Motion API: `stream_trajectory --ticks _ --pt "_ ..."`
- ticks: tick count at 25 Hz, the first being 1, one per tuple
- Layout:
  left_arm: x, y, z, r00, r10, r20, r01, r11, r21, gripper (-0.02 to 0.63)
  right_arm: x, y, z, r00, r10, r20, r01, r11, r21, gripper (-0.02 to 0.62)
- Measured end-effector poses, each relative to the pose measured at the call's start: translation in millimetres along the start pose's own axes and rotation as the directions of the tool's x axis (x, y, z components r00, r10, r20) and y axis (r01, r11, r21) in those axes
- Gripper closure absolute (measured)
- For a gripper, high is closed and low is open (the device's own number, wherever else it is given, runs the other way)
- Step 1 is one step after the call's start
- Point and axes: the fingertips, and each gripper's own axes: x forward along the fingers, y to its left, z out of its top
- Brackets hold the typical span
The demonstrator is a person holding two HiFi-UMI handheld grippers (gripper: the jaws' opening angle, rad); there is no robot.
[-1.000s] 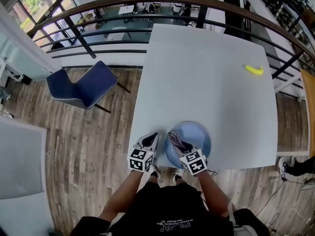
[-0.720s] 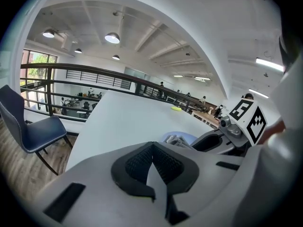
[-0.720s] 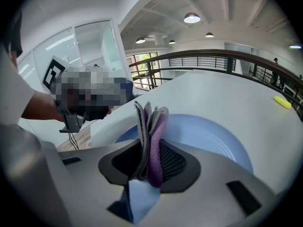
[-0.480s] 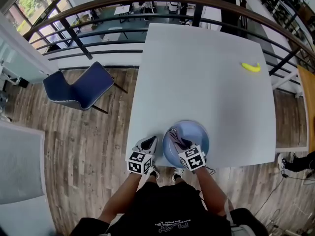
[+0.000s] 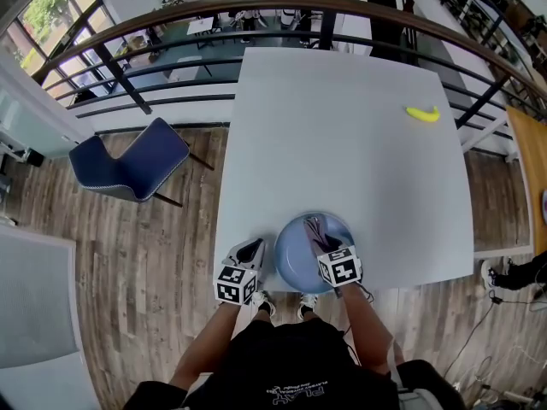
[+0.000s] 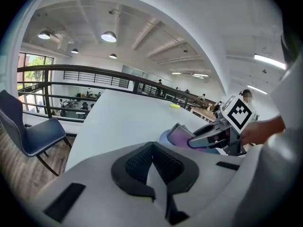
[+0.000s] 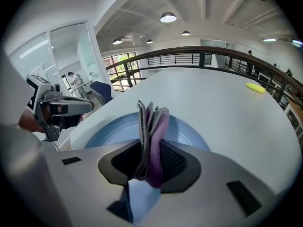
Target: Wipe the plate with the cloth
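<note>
Firmly, right gripper (image 7: 150,148) clamps cloth (image 7: 151,119) over plate (image 7: 189,132); left gripper (image 6: 152,144) jaws together, empty.

A pale grey square table (image 5: 342,126) is standing on a wooden plank floor (image 5: 145,254), with its far edge running just beside a dark railing (image 5: 282,5). A round blue plate (image 5: 292,254) is sitting on it at the near edge. A small yellow banana-shaped thing (image 5: 421,114) is lying well apart, near the far right corner.
</note>
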Motion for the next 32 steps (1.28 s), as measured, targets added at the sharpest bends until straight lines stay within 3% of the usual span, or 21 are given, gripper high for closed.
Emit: stream_trajectory --ticks 16,25,32 --pt "5 -10 9 1.0 -0.015 -0.001 0.015 0.999 0.029 0.594 -20 -37 -17 0.99 -0.126 -0.058 0.13 0.989 0.065 0.474" --pt "0 -6 11 1.0 -0.001 0.002 0.001 1.0 0.028 0.594 -24 -13 -5 0.998 -0.059 0.01 0.059 0.997 0.04 0.474" --pt "-11 -1 10 1.0 0.014 0.013 -0.014 1.0 0.005 0.594 -14 25 -5 1.0 0.025 -0.003 -0.025 1.0 0.002 0.474"
